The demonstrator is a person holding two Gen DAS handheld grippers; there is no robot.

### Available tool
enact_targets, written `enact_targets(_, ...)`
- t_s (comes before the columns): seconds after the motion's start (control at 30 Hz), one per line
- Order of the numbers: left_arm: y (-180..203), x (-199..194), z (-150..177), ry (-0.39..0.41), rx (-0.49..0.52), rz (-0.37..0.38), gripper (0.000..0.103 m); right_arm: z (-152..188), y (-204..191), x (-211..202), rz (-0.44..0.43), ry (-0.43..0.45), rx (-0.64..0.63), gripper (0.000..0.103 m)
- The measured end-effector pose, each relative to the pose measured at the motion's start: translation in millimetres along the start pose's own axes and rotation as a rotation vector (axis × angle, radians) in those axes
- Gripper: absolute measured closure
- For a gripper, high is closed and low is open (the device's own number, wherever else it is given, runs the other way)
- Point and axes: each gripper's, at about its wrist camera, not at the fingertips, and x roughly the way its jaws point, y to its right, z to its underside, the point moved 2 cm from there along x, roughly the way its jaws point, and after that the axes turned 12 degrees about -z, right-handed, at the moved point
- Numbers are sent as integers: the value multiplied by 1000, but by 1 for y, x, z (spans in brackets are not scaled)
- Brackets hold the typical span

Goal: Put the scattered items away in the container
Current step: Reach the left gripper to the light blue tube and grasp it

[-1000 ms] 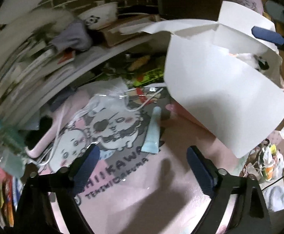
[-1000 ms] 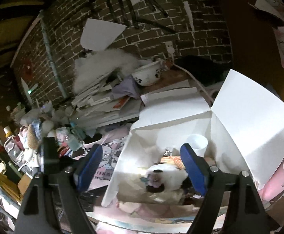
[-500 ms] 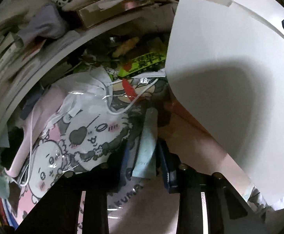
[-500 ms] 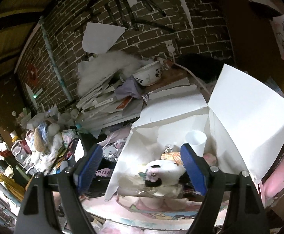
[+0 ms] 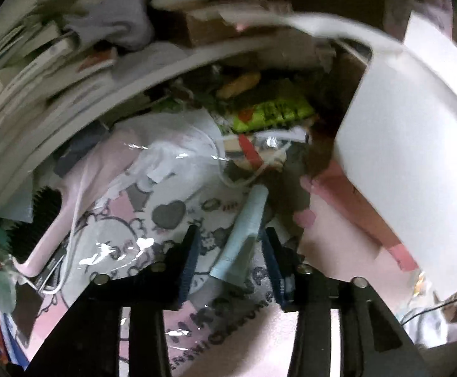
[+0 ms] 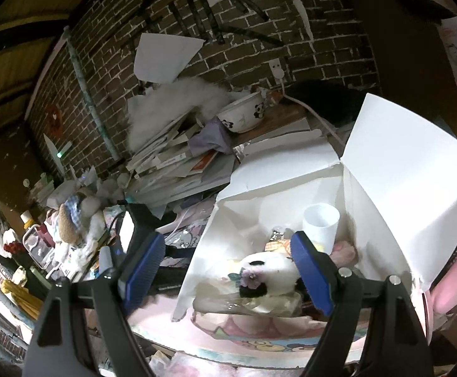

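Observation:
A pale blue tube [image 5: 250, 212] lies on a pink cartoon-print sheet [image 5: 165, 220] under clear wrap. My left gripper [image 5: 231, 232] straddles the tube's near end. Its jaws are opening, and a gap shows between the left pad and the tube. The white cardboard box [image 5: 401, 163] rises just to the right. In the right wrist view my right gripper [image 6: 225, 242] hangs open, with nothing between its fingers, over the front of the same white box [image 6: 401, 172]. Inside the box are a black-and-white plush [image 6: 269, 270] and a white cup [image 6: 319, 223].
White cord [image 5: 247, 176] and a green-yellow packet [image 5: 272, 113] lie beyond the tube. A pink comb [image 5: 46, 220] is at the left. Stacked papers [image 6: 178, 160] and a panda bowl [image 6: 244, 113] fill the shelf against the brick wall. A pink bottle [image 6: 454, 276] stands right of the box.
My left gripper moved in over the blue tube, narrowed around it, and now stands wider again. The right gripper and the box contents look unchanged.

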Motion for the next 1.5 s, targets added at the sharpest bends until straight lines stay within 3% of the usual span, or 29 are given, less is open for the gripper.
enact_targets(0.27, -19, 16, 7, -55, 27, -157, 57, 0, -4, 3, -6, -8, -7, 23)
enact_targets(0.53, -24, 1, 4, 1, 28, -233, 54, 1, -5, 5, -5, -12, -8, 23)
enact_targets(0.77, 8, -31, 1, 77, 111, -12, 53, 3, -6, 9, -20, -24, -7, 23)
enact_targets(0.9, 25, -20, 1, 46, 143, 26, 58, 4, -6, 8, -24, -21, -1, 23)
enact_targets(0.97, 31, -18, 6, 25, 163, 60, 73, 4, -6, 8, -25, -19, 2, 23)
enact_targets(1.27, 50, -20, 23, -43, 269, 171, 73, 4, -5, 6, -22, -20, -1, 23)
enact_targets(1.5, 36, -22, 36, -76, 243, 147, 69, 4, -5, 7, -22, -19, 1, 22)
